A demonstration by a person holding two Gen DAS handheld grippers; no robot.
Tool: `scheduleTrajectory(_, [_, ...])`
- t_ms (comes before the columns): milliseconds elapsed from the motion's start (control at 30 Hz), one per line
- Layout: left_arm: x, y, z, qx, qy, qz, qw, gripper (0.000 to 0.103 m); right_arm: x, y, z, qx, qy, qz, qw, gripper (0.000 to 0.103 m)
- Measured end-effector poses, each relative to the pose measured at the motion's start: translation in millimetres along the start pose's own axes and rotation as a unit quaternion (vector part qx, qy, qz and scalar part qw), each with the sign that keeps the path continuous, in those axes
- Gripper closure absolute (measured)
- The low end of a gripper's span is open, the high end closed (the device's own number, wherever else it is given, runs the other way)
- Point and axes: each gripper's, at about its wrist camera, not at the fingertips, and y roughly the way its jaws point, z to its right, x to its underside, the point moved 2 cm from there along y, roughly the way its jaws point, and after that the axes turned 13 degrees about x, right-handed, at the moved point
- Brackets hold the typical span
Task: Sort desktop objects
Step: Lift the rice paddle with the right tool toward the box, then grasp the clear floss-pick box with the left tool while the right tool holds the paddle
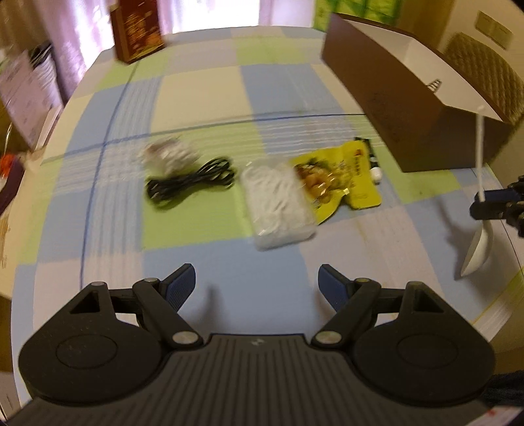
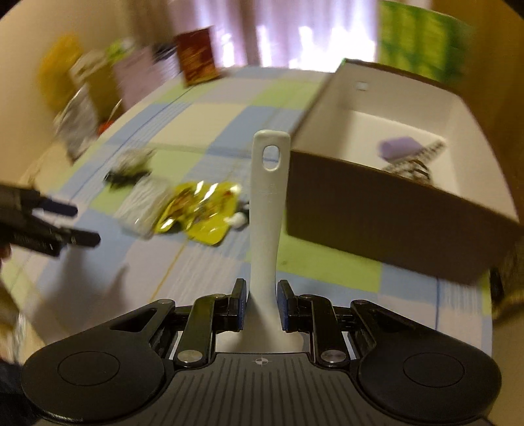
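My right gripper point(image 2: 261, 304) is shut on a white spoon point(image 2: 268, 209), handle pointing forward, held above the table left of the open brown box point(image 2: 386, 209). In the left wrist view the spoon point(image 1: 478, 236) hangs at the far right in that gripper point(image 1: 488, 203). My left gripper point(image 1: 257, 281) is open and empty above the checked tablecloth. Ahead of it lie a clear plastic pack point(image 1: 278, 203), a yellow snack bag point(image 1: 340, 177), a coiled black cable point(image 1: 190, 183) and a small crumpled white packet point(image 1: 167, 154).
The brown box point(image 1: 416, 108) has a white inside and holds a purple item point(image 2: 402, 147) and a spiral notebook point(image 2: 416, 164). A dark red carton point(image 1: 137, 29) stands at the table's far edge. Clutter point(image 1: 26, 98) sits off the left edge.
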Motion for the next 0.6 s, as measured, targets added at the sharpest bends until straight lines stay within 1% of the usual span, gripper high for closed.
scheduleTrajectory(100, [-11,11,8,-0.001,0.023,0.001,0.9997,0.024,3,-6,11,0.005,0.029,0.003,1.0,0.086])
scheduleTrajectory(300, [-31,35,14,-0.004,0.051,-0.005,0.9987,0.026,5,-12,26,0.013,0.06,0.007,0.998,0.086])
scheduleTrajectory(467, [-45,53,11,-0.003,0.048,-0.013,0.9988,0.03,5,-10,34,0.021,0.077,0.007,0.997,0.087])
scheduleTrajectory(600, [-53,68,7,-0.005,0.044,-0.019,0.9988,0.035,4,-10,36,0.021,0.079,0.009,0.997,0.087])
